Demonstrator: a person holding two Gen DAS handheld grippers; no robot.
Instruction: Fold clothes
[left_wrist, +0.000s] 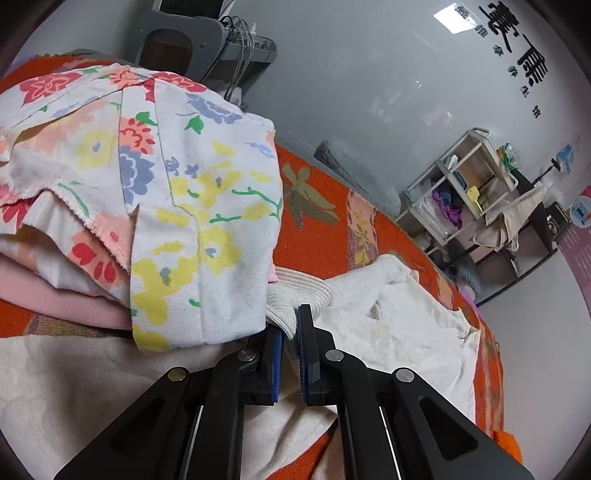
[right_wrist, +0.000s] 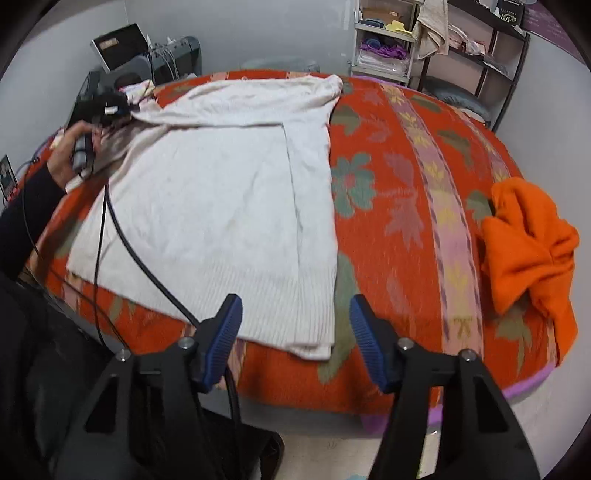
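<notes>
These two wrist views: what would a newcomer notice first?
The cream sweater lies spread flat on the bright orange flowered blanket, with a crumpled orange garment at its right edge. In the left wrist view, the left gripper pinches the sweater's ribbed cuff beside a stack of floral clothes.

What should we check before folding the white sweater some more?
1. Left gripper has hold of the sweater: ok, its fingers are pinched on the ribbed cuff.
2. Right gripper ready to grab: ok, it is open and holds nothing, above the white sweater hem.
3. Sweater lies flat on the orange blanket: ok, mostly smooth, one side already folded in.
4. Cable off the sweater: not ok, it trails across the lower left part.
5. Orange garment out of the way: ok, it lies apart on the right.
6. Floral stack clear of the sleeve: cannot tell.
</notes>
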